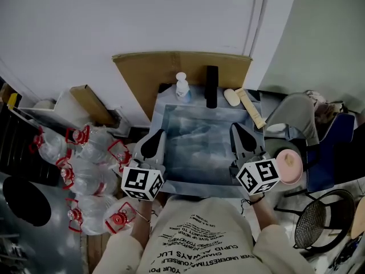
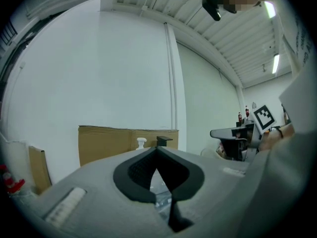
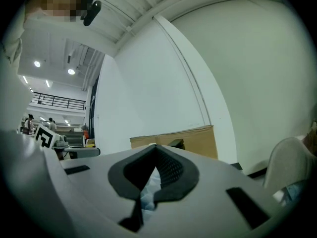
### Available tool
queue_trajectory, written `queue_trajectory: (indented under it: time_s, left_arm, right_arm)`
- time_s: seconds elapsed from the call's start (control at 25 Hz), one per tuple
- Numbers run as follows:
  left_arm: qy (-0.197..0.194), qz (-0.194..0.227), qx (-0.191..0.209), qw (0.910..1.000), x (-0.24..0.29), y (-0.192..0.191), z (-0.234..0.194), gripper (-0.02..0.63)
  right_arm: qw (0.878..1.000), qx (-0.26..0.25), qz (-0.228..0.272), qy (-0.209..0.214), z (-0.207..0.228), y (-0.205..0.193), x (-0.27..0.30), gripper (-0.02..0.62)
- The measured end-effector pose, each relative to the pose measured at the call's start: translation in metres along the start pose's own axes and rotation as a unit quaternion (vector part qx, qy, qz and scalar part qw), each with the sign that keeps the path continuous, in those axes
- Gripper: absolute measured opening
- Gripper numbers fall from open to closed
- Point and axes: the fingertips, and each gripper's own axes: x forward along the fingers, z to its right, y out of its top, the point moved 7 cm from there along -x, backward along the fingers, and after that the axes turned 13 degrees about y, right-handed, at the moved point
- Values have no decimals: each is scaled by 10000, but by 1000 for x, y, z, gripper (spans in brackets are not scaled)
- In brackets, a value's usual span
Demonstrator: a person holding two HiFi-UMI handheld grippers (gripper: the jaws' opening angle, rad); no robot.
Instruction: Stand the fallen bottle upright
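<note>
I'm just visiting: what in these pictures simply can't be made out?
- Head view: the cream object at the back of the table is too small to tell whether it is a fallen bottle.
- Left gripper view: the left gripper hides the table with its own grey body; only the top of the pump bottle shows above it.
- Right gripper view: the right gripper hides the table likewise.

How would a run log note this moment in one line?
left gripper: shut, empty | right gripper: shut, empty | both: over mat | pump bottle: upright, far edge
</note>
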Motion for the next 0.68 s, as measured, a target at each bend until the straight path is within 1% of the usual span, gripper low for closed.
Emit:
queue_trajectory:
  time_s: [0.32,0.68]
  left_arm:
    - [215,53,-61,9997,-5,1,-4,25]
    - [285,0,-95,9995,-14,-6,0,25]
  right_arm:
    - [10000,-28,32,-85,2,0,-7,3]
    - [9995,-265,-16,-159,-2,-3,-12,5]
